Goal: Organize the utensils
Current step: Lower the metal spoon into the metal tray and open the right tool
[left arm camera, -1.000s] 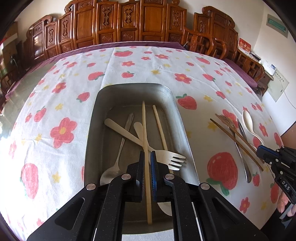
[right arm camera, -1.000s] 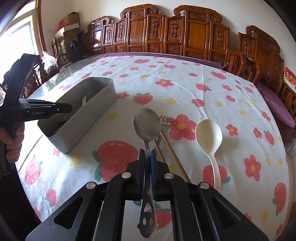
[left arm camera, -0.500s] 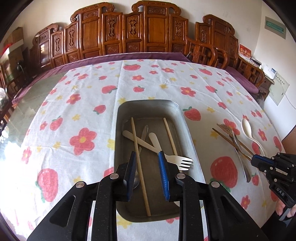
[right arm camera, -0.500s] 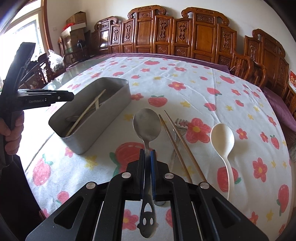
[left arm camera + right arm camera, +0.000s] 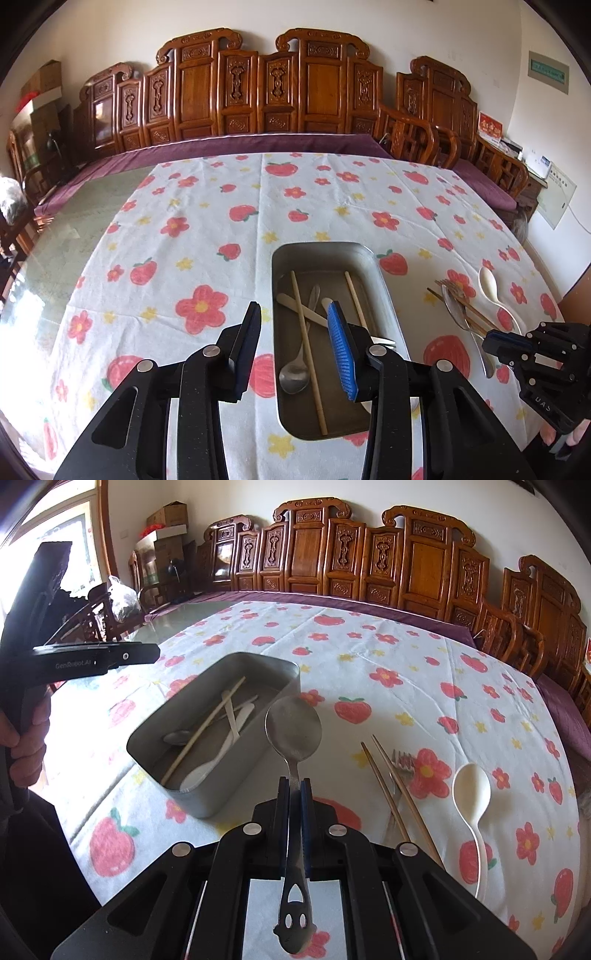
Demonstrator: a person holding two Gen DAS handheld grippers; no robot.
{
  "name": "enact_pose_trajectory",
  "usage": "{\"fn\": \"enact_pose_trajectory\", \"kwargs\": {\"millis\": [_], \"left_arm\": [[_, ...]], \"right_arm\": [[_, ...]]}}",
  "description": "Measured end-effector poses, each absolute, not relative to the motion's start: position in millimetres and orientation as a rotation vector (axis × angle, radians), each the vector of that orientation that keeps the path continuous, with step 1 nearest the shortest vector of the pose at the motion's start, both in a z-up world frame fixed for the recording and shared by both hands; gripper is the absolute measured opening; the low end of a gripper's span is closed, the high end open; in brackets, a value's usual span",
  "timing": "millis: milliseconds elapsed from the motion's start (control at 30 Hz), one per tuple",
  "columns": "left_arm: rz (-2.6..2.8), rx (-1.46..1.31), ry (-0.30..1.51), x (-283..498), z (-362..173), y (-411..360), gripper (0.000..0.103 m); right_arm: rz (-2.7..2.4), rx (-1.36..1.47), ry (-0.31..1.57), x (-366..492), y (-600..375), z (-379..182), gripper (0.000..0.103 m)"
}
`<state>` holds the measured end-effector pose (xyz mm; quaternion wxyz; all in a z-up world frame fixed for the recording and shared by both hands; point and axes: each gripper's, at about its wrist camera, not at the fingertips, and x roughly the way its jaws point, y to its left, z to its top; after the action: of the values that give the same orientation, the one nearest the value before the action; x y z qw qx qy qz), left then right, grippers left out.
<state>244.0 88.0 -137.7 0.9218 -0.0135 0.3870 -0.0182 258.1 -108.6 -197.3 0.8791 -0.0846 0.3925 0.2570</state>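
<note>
From the left wrist, my left tongs [image 5: 295, 350] have just been opening and now stand apart with nothing between them, hovering above the near end of the metal tray [image 5: 384, 291]. I judge that hand has finished a drop, since a pale chopstick [image 5: 308, 347] lies lengthwise in the tray. With it lie a second chopstick [image 5: 355, 301] toward 1 o'clock, a metal spoon [image 5: 295, 373] with its bowl at the near end, and pale plastic pieces crossed under them, one of them a fork whose tines [image 5: 384, 341] peek out beside the blue pad. At 3 o'clock, on the flowered surface [image 5: 199, 236], the leftover pile waits: a cream spoon [image 5: 491, 288], dark chopsticks [image 5: 465, 310] and a fork beneath them. The right tongs [image 5: 506, 341] show at the edge, clamped on a steel spoon.

From the right wrist, my right tongs [image 5: 294, 794] are closed tight on the neck of the steel spoon [image 5: 293, 734], bowl forward and lifted clear of the cloth, just beside the tray's near right wall [image 5: 236, 775]. That is the step in hand: carrying this spoon over. Next I would swing toward 10 o'clock until the bowl is over the tray's opening, lower, then release. The left tool [image 5: 92, 659] hangs at 9 o'clock, so I should keep clear of it.
</note>
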Motion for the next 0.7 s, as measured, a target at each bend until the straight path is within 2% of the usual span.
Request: {"fn": "enact_pose_trajectory", "kwargs": {"millis": [400, 700], "left_arm": [[-0.016, -0.094, 0.743, 239, -119, 123, 0.035], [-0.008, -0.097, 0.758, 239, -117, 144, 0.035]], "right_arm": [[0.554, -0.189, 0.792, 282, -50, -167, 0.007], [0.558, -0.178, 0.812, 302, -10, -166, 0.007]]}}
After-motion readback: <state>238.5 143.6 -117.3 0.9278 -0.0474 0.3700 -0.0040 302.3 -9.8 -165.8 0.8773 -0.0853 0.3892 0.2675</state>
